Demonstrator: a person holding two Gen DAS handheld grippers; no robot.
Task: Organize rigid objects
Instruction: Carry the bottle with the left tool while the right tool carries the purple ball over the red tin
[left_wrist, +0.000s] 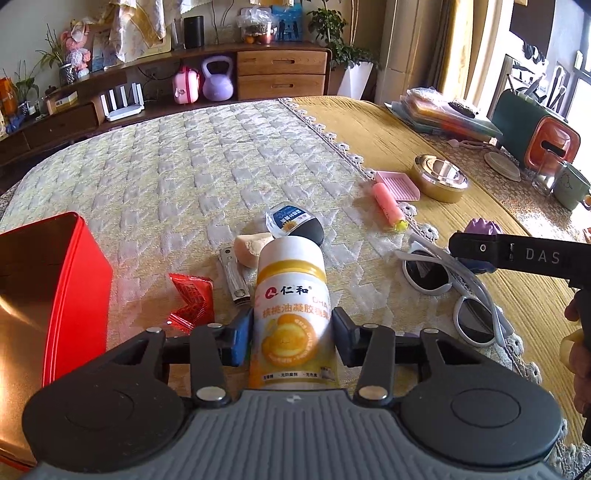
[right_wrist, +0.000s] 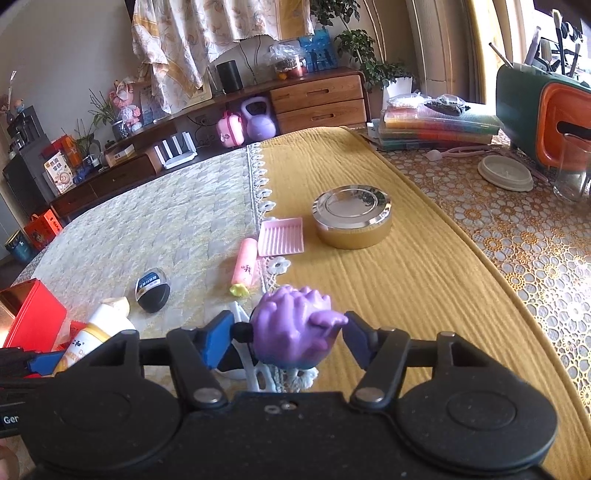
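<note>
My left gripper (left_wrist: 291, 334) is shut on a white and yellow supplement bottle (left_wrist: 290, 314), held above the table beside an open red tin box (left_wrist: 55, 291). The bottle also shows in the right wrist view (right_wrist: 92, 338). My right gripper (right_wrist: 288, 338) is shut on a purple flower-shaped toy (right_wrist: 295, 334), just above white sunglasses (left_wrist: 454, 291). On the quilted cloth lie a red foil packet (left_wrist: 194, 299), a metal nail clipper (left_wrist: 232, 277), a beige stone-like piece (left_wrist: 251, 247), a black and clear oval case (left_wrist: 295, 223) and a pink tube (left_wrist: 388, 205).
A pink ridged tray (right_wrist: 280, 236) and a gold round tin with a mirror lid (right_wrist: 352, 219) sit on the yellow cloth. Flat stacked cases (right_wrist: 436, 125), an orange and green box (right_wrist: 546, 110), a glass (right_wrist: 572, 173) and a round lid (right_wrist: 504, 173) stand far right.
</note>
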